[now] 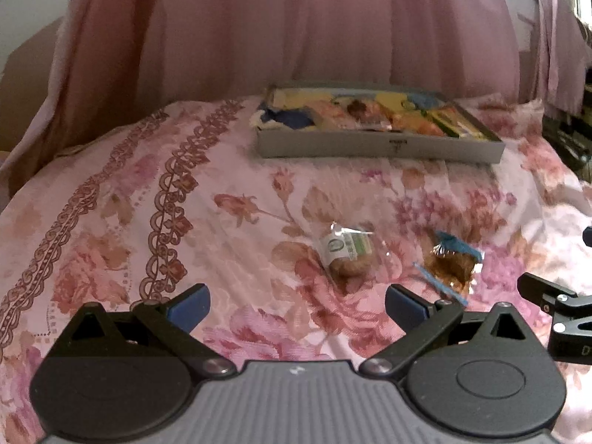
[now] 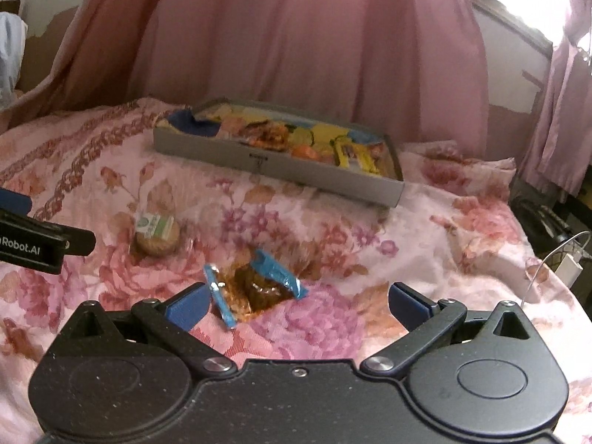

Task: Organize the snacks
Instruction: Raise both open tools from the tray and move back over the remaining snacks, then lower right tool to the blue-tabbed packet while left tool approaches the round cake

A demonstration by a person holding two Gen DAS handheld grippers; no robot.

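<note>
Grey box [image 2: 281,164] already mostly filled with packets; green-label snack [image 2: 157,235] and blue-wrapped snack [image 2: 255,283] left on bedspread [image 2: 333,222]; left gripper [image 1: 296,305] and right gripper [image 2: 296,303] both spread, empty.

On the bed [image 1: 229,192] a tray [image 1: 377,148] lies at the far side, before the curtain [image 1: 314,29], with snack packets [image 1: 388,114] in it. Nearer, two packets lie on the cover: a biscuit pack [image 1: 346,253] at left, a wrapped snack [image 1: 453,261] just to its right, apart. The left gripper [image 1: 298,309] sits before the biscuit pack; the right gripper [image 2: 298,305] before the wrapped snack.
</note>
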